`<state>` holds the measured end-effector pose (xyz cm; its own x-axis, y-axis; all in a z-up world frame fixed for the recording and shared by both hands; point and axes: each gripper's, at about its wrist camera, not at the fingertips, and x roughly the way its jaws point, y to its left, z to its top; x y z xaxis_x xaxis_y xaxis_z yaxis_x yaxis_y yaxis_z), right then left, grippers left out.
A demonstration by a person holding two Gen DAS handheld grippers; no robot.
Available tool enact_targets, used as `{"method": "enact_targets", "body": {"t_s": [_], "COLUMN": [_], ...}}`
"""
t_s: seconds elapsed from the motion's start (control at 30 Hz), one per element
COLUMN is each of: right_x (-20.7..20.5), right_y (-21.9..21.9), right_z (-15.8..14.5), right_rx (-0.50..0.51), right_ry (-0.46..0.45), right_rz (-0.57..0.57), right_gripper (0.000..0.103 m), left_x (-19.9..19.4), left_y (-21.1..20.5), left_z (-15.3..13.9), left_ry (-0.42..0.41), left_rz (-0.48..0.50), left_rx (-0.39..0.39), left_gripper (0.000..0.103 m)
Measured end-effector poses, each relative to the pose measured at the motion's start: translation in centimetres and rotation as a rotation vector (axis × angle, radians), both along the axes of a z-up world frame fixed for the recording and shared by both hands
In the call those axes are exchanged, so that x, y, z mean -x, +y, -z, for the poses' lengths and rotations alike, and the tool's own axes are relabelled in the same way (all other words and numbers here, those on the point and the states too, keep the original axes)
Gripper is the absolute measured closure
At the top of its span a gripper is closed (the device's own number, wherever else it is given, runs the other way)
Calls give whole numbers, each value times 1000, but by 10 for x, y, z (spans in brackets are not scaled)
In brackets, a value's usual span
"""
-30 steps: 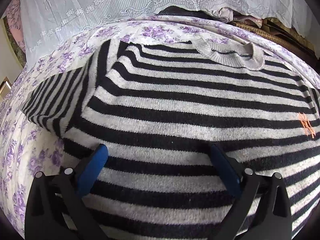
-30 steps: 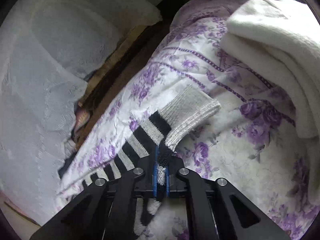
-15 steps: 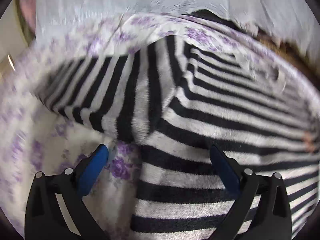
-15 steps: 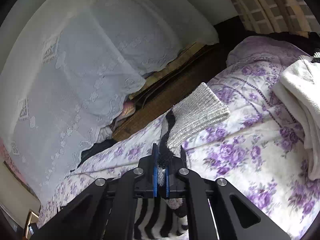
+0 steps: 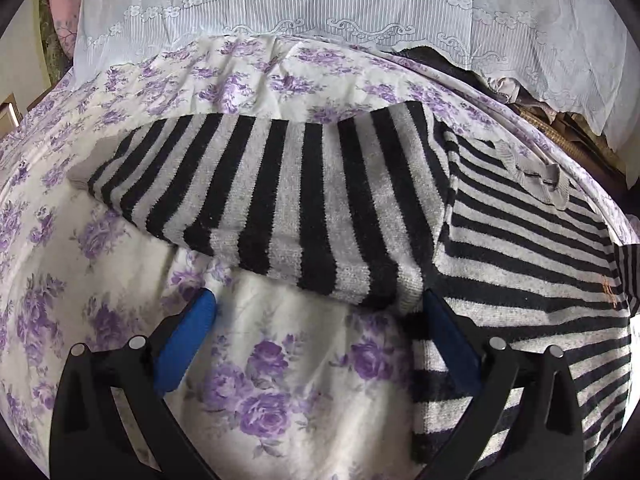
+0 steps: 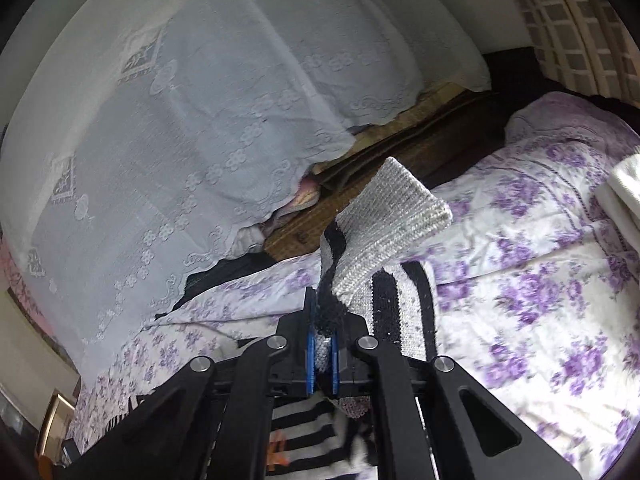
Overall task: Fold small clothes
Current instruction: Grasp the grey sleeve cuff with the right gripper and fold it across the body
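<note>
A black-and-grey striped sweater [image 5: 520, 248] lies flat on a purple-flowered bedsheet [image 5: 280, 380]. Its left sleeve [image 5: 280, 200] stretches out to the left, its grey collar [image 5: 540, 176] at the upper right. My left gripper [image 5: 320, 316] is open and empty, just in front of the sleeve's underarm. My right gripper [image 6: 322, 348] is shut on the other sleeve [image 6: 400, 300] near its grey ribbed cuff [image 6: 392, 216], holding it lifted above the sweater body [image 6: 312, 432].
A white lace curtain [image 5: 340, 8] hangs behind the bed; it also fills the left of the right wrist view [image 6: 180, 120]. A dark wooden edge [image 6: 400, 160] runs behind the bed. A folded white cloth [image 6: 624, 188] lies at the far right.
My left gripper has swung left from over the sweater's front to the left sleeve. My right gripper has lifted the other sleeve off the sheet and carried it over the sweater.
</note>
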<state>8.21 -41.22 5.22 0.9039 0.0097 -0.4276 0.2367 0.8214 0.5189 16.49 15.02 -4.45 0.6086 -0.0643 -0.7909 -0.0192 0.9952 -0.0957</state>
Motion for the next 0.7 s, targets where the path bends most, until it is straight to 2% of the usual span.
{"method": "enact_targets", "body": {"t_s": [0.4, 0.57, 0.7], "right_x": [-30, -41, -53], "right_y": [115, 154, 189], "right_z": [-23, -13, 8], "right_rx": [51, 59, 75], "right_ry": [-22, 0, 49], "right_rz": [-201, -280, -339], "right_gripper": [97, 97, 97], "left_x": [0, -1, -1], "left_y": [-1, -1, -1], "left_z": [2, 3, 3], "left_ry": [7, 8, 8], "left_rz": [-10, -9, -9], "left_rx": [4, 3, 5], "left_gripper": [4, 4, 4]}}
